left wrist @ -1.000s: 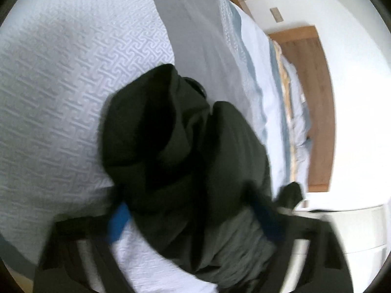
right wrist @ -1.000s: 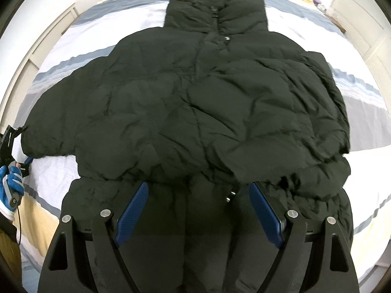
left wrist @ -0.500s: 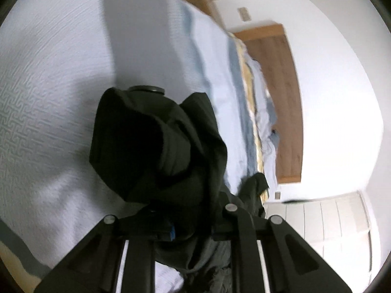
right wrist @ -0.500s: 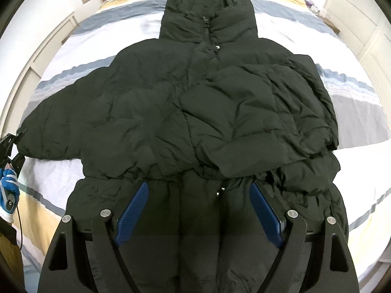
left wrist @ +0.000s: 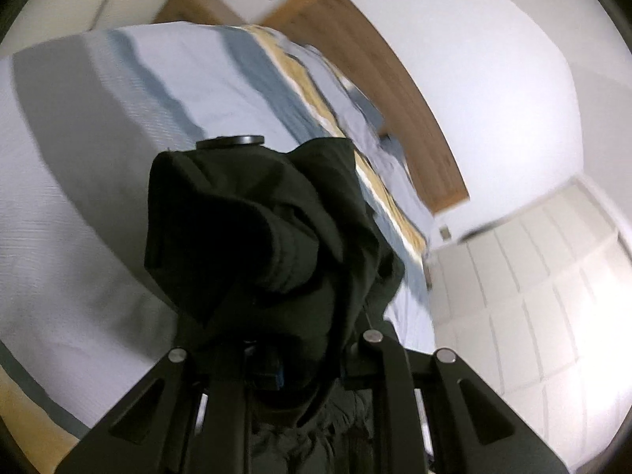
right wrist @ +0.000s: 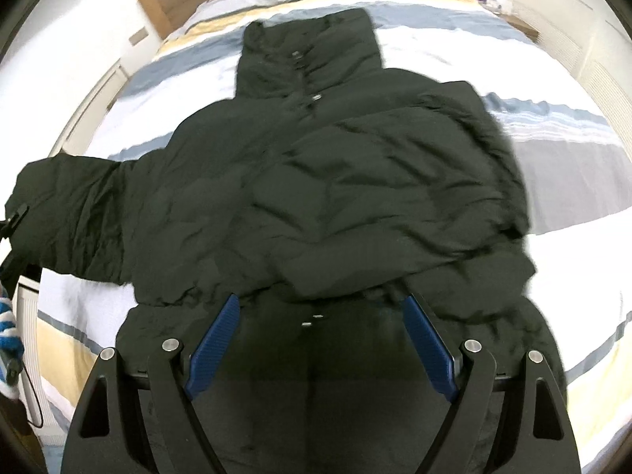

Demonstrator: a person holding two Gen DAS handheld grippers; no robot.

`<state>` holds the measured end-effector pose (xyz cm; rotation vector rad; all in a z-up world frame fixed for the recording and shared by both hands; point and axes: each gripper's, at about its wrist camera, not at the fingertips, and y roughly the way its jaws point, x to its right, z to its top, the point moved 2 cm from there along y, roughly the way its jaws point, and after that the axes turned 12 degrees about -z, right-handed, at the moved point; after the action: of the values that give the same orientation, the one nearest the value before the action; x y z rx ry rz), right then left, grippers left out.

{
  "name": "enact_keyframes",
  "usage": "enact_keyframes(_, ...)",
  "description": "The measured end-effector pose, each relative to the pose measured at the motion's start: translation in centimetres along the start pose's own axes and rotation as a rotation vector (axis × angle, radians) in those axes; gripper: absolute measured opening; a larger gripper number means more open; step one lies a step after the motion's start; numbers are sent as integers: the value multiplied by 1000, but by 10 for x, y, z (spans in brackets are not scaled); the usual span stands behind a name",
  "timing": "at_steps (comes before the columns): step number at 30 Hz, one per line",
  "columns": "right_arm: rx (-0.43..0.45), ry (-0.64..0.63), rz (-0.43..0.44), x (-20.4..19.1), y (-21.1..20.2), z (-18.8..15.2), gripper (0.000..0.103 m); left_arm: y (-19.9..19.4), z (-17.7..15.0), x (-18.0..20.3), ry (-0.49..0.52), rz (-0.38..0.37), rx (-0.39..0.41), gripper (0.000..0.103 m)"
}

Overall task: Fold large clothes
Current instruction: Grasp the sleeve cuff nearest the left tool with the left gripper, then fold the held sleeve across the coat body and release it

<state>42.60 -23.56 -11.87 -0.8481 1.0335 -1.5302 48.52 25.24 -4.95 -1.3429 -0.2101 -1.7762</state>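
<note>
A large dark green puffer jacket lies front up on the striped bed, collar at the far end. Its right sleeve is folded across the body. Its left sleeve stretches out to the left and is raised off the bed. My left gripper is shut on that sleeve's cuff, which bunches over the fingers and hides the pads; it also shows at the left edge of the right wrist view. My right gripper is open and empty, hovering above the jacket's hem.
A wooden headboard stands at the far end of the bed. White wardrobe doors run along one side. A gloved hand shows at the left edge of the right wrist view.
My left gripper closed on the sleeve cuff and lifted it up off the bed. My right gripper stayed open and drew back a little from the jacket.
</note>
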Motion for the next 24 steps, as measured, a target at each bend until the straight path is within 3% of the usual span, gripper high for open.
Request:
enact_keyframes(5,18,47,-10,46,-6,-3,84,46,-41,52,89,5,-97,16)
enact_keyframes(15,9,162,-25,127,-5,-21,84,137,-131,113,213,52,-291,16)
enact_keyframes(20,1,190,-37,150,-1,-28,84,198,-164,119,296,120,-394,16)
enact_keyframes(24,-7,203,-43,162,4,-32,84,221,-203,115,329,172,-448,17)
